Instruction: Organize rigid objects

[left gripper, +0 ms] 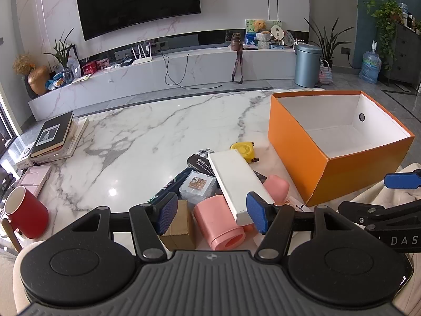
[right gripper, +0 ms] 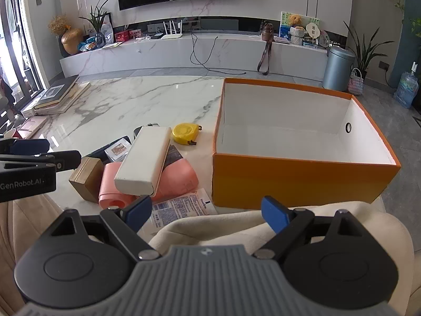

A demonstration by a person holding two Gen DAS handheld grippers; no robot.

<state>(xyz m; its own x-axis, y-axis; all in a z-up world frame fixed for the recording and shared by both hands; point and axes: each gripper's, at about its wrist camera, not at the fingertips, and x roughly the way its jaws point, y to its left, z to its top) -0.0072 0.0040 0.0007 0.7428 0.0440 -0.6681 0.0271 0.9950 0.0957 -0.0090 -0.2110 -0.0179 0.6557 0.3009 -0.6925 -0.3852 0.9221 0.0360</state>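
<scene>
A heap of small objects lies on the marble table (left gripper: 147,137) left of an open, empty orange box (left gripper: 315,163) (right gripper: 289,179). A long white box (left gripper: 238,181) (right gripper: 144,160) rests across two pink cylinders (left gripper: 219,222) (right gripper: 113,184). A yellow tape measure (left gripper: 243,151) (right gripper: 184,133), a brown block (left gripper: 179,226) (right gripper: 86,177) and a clear case (left gripper: 197,185) are part of the heap. My left gripper (left gripper: 213,214) hovers open just before the heap, holding nothing. My right gripper (right gripper: 207,213) stands open over cream fabric (right gripper: 236,226), near the orange box's front wall.
A red mug (left gripper: 26,216), a pink case (left gripper: 35,180) and stacked books (left gripper: 52,137) sit at the table's left side. A printed packet (right gripper: 184,206) lies by the pink cylinders. Beyond the table are a TV console and a grey bin (left gripper: 307,63).
</scene>
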